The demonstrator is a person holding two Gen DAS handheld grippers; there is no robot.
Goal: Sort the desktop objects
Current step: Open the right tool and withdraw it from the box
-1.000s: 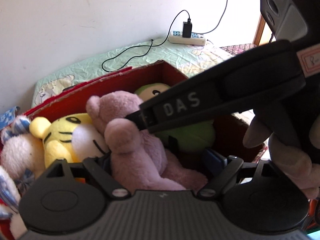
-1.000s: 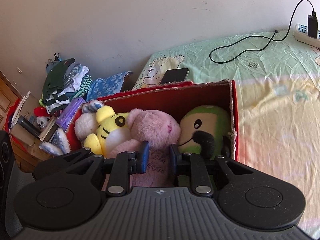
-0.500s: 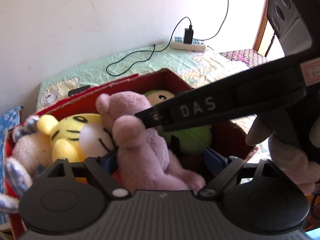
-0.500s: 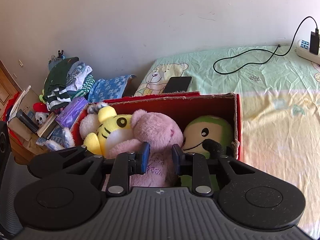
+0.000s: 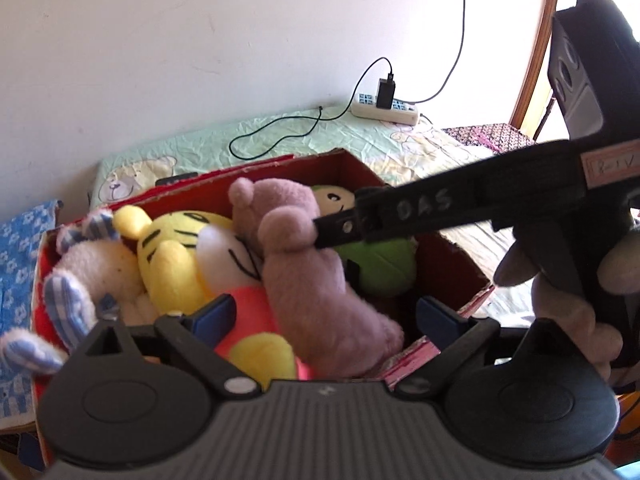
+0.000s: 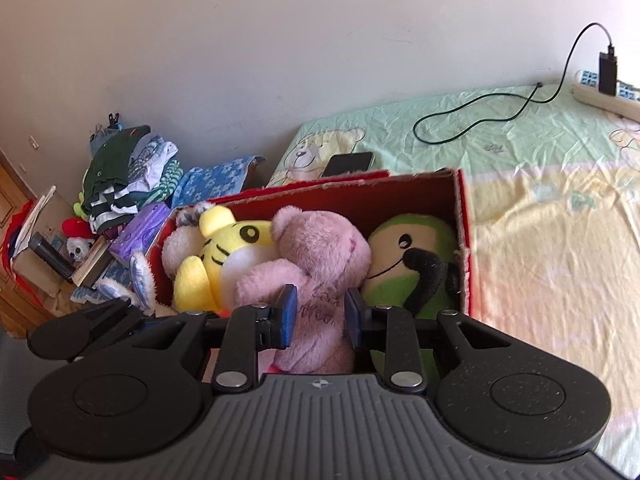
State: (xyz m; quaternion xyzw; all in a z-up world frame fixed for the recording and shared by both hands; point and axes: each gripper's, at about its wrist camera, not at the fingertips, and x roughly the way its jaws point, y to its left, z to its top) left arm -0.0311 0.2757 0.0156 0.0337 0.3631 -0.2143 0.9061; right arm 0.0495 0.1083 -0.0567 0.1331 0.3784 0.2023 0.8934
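We see pink plush bear (image 6: 316, 256) lying in red cardboard box (image 6: 463, 216), wedged between yellow tiger plush (image 6: 224, 256) and green plush (image 6: 412, 264).

Right gripper (image 6: 320, 316): jaws narrow, just widened slightly, pads flanking bear's belly; whether pinching, cannot tell.

Left gripper (image 5: 324, 316): jaws just spread wide, holding nothing.

We judge bear light, soft, squashy; grip torso, not limb.
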